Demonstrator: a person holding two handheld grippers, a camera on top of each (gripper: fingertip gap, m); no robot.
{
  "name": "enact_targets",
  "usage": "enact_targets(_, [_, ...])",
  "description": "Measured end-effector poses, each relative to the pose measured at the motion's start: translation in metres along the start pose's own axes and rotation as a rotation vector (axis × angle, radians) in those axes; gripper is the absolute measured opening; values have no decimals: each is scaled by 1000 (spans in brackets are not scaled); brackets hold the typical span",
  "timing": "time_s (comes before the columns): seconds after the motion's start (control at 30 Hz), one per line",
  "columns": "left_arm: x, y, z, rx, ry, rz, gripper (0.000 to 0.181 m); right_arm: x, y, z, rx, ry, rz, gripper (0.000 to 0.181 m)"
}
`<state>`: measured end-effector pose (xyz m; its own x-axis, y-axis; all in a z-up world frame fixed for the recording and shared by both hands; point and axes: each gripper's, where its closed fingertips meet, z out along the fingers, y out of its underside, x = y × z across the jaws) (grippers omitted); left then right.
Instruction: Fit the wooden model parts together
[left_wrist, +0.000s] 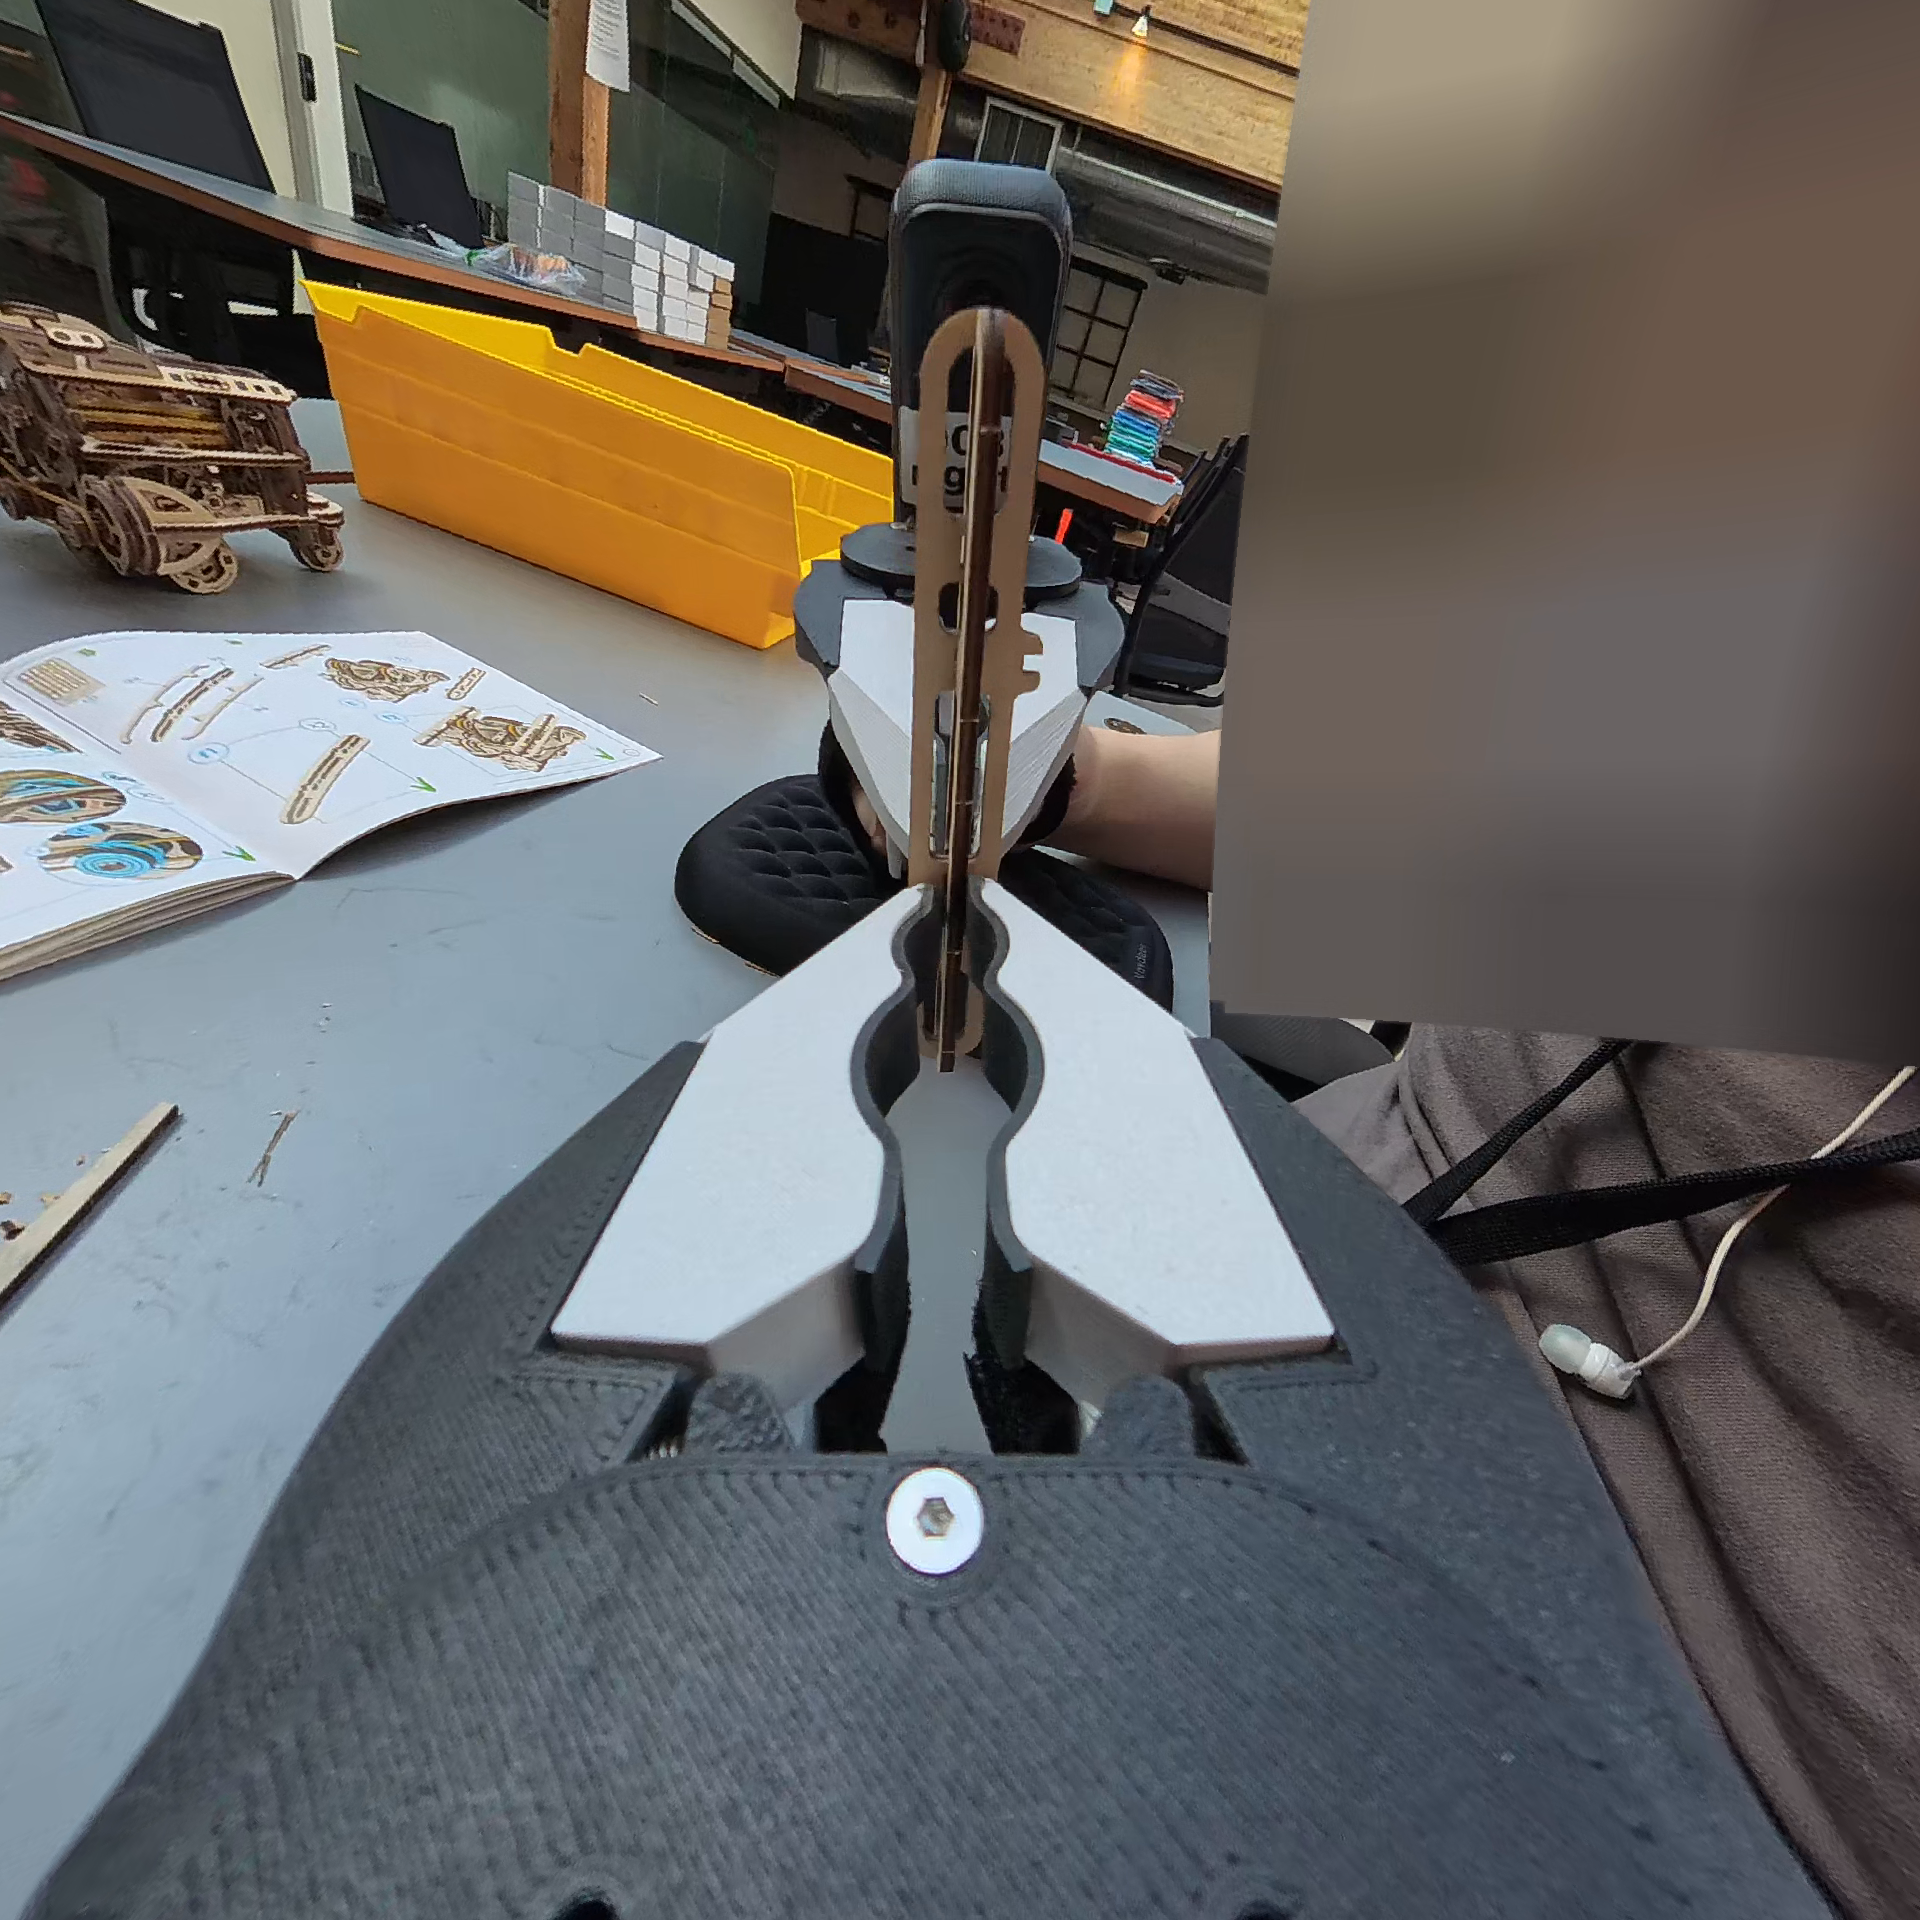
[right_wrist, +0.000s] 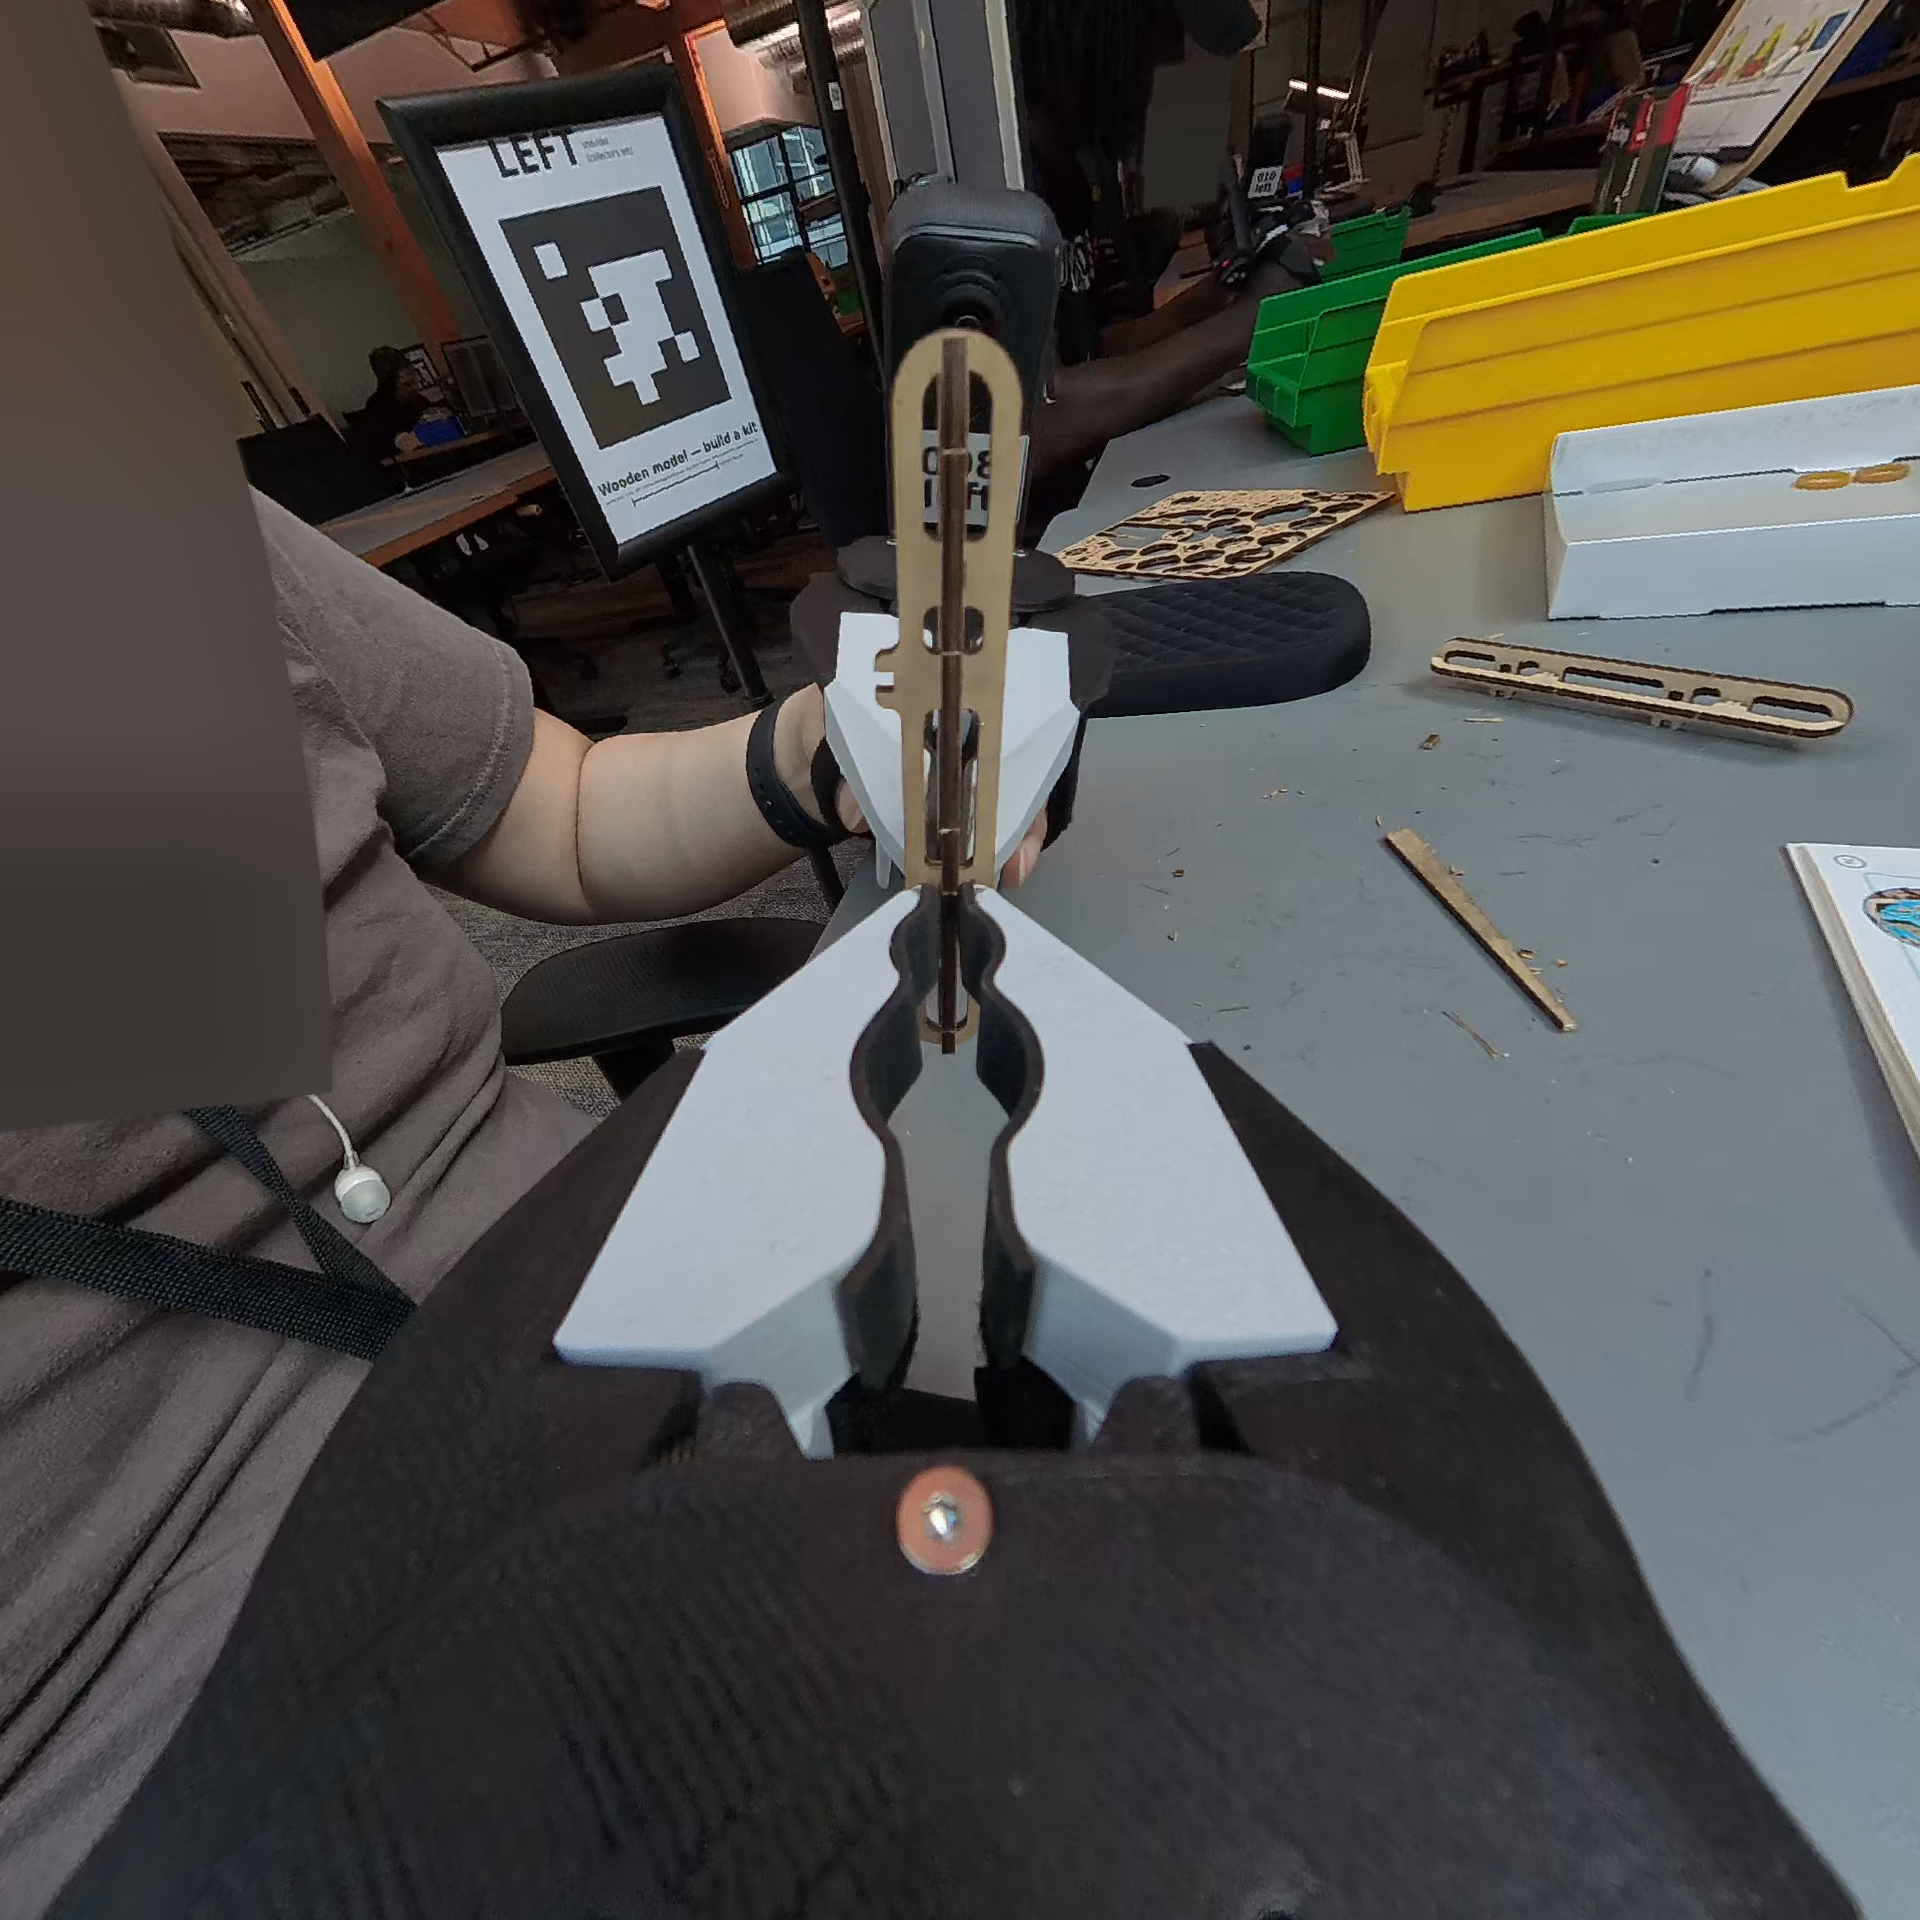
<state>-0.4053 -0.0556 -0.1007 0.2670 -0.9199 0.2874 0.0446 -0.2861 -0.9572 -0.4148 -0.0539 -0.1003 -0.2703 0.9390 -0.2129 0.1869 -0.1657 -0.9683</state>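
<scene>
A tan slotted wooden bar (left_wrist: 961, 582) stands upright over the grey table (left_wrist: 468, 1039). A thin second wooden piece, seen edge-on, runs along its middle. My left gripper (left_wrist: 948, 914) is shut on their lower end. My right gripper (left_wrist: 951, 831) faces it from the far side, tips meeting mine. In the right wrist view the same bar (right_wrist: 951, 582) rises from my right gripper (right_wrist: 948, 904), which is shut on it, with the left gripper (right_wrist: 951, 821) opposite. How the two pieces join is hidden between the fingers.
A finished wooden truck (left_wrist: 156, 457), an open booklet (left_wrist: 260, 748) and a yellow bin (left_wrist: 582, 468) lie on one side. Another slotted bar (right_wrist: 1642, 691), a wood strip (right_wrist: 1481, 925), an offcut sheet (right_wrist: 1216, 535) and a white box (right_wrist: 1735, 520) lie on the other. The person's torso is close. Less than 4 cm separates the two grippers' tips.
</scene>
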Motion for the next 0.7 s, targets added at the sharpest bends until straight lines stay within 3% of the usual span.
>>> enact_targets(0.3, [-2,-3,1,17,-43,39,8,1,-2,-1,13,-2,15,0])
enact_targets(0.7, [-2,-25,-4,77,-57,62,33,2,-1,-1,6,3,18,0])
